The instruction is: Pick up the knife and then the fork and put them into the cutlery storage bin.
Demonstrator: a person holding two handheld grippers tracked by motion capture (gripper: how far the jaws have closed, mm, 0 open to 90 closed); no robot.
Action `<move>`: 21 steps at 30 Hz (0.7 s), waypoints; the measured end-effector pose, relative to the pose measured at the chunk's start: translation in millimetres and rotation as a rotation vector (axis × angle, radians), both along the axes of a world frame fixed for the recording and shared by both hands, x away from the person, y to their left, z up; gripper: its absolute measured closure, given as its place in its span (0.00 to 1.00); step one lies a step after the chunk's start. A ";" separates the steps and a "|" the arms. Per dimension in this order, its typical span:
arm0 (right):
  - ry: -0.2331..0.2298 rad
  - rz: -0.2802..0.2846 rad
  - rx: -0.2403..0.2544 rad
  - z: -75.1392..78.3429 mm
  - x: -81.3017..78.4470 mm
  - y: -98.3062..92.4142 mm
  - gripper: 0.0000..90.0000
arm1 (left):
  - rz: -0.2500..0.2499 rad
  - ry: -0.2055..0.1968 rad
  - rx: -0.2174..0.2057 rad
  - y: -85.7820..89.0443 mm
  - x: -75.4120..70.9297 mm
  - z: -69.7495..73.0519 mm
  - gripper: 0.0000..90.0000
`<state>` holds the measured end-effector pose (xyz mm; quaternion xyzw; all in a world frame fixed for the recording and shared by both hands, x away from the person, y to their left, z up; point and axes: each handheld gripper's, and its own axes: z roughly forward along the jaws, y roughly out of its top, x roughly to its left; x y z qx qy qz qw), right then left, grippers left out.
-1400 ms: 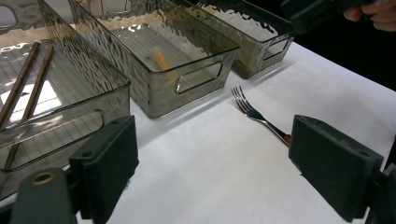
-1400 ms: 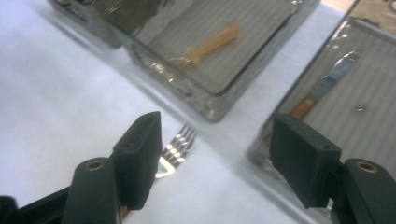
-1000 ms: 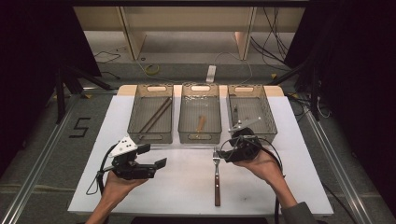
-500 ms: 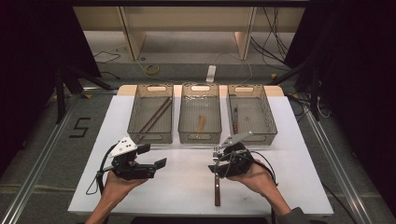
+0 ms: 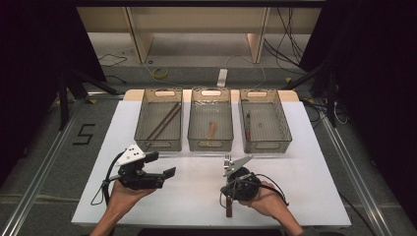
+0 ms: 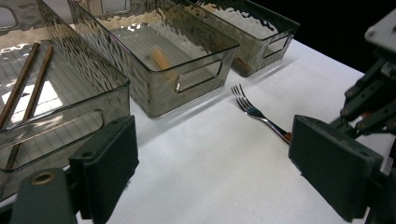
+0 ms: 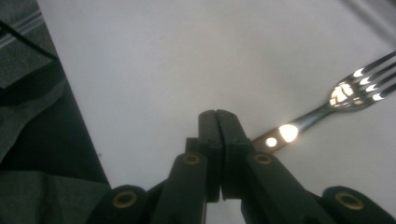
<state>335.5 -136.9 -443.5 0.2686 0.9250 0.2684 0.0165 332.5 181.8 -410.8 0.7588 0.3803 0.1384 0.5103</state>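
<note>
A fork [image 5: 228, 210] with a brown handle lies on the white table [image 5: 305, 167]; its tines [image 7: 355, 88] point toward the bins. My right gripper [image 5: 230, 192] leans down over the handle. Its jaws have just been closing and now stand pressed together [image 7: 217, 114]; nothing shows between the pads. The handle runs in under the right jaw. My left gripper [image 5: 162, 164] hovers at the near left with its pads wide apart [image 6: 210, 140] and nothing between them. The fork [image 6: 254, 112] lies beyond it.
Three clear bins stand in a row at the back: the left one [image 5: 157, 146] holds chopsticks [image 5: 162, 120], the middle one [image 5: 210, 146] a short wooden-handled piece [image 5: 211, 130], the right one [image 5: 268, 146] a dark utensil [image 5: 248, 125]. The table's near edge is close to both hands.
My right gripper has come down and toward the near edge, over the fork's handle, and its jaws have closed. The left gripper has stayed put.
</note>
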 end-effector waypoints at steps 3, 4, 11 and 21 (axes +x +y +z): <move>0.012 0.025 -0.027 -7.5 -4.3 6.6 1.00 | 0.002 0.002 -0.003 0.2 -0.2 0.0 0.17; 0.017 0.031 -0.034 -8.9 -5.7 8.4 1.00 | 0.002 0.002 -0.004 0.3 -0.2 0.1 0.17; 0.044 0.051 -0.059 -16.3 -9.0 15.0 1.00 | 0.001 -0.002 0.000 0.0 0.0 -0.2 0.17; 0.068 0.085 -0.120 -20.8 -11.5 12.9 1.00 | 0.002 0.002 0.001 0.1 0.2 -0.6 0.17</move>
